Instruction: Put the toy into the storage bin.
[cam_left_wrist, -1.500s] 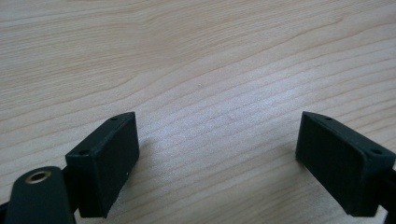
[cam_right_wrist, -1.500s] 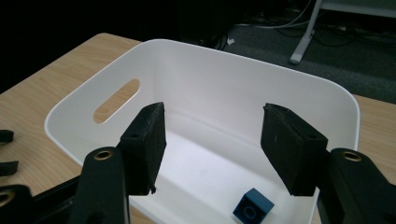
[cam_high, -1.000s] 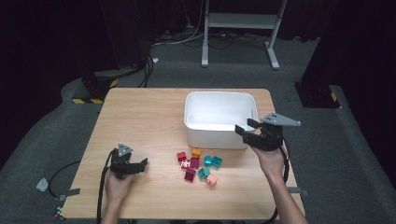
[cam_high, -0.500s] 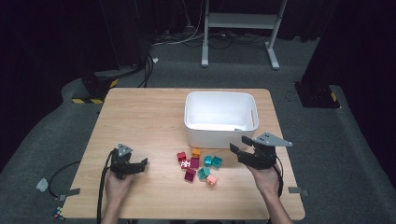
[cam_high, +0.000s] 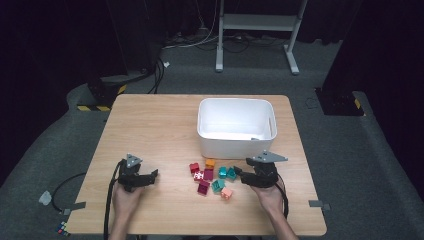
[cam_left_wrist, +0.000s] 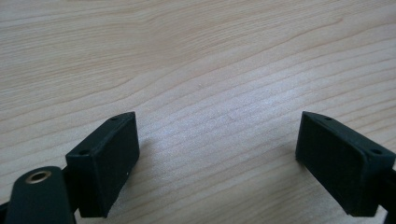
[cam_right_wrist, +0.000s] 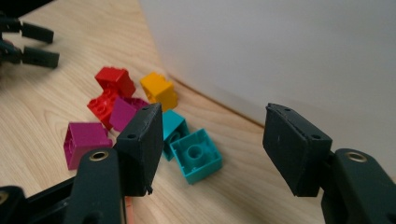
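Observation:
Several small toy bricks lie in a loose cluster (cam_high: 210, 176) in front of the white bin (cam_high: 235, 142): red (cam_right_wrist: 114, 80), orange (cam_right_wrist: 159, 89), magenta (cam_right_wrist: 84, 141), teal (cam_right_wrist: 196, 156) and a salmon one (cam_high: 227, 192). My right gripper (cam_high: 238, 173) is low at the right edge of the cluster, pointing left. Its jaws (cam_right_wrist: 215, 116) have just been opening and grip nothing; the teal brick lies just beyond them on the wood. My left gripper (cam_high: 154, 174) rests at the front left, open (cam_left_wrist: 217, 121) over bare wood, apart from the bricks.
The wooden table (cam_high: 150, 125) has bare room to the left of the bin. The bin's white wall (cam_right_wrist: 280, 51) rises close behind my right jaws. Around the table are a dark floor, cables and a white stand (cam_high: 255, 22) at the back.
My right gripper has come down from beside the bin's front right corner to table level next to the bricks. The left gripper has kept still.

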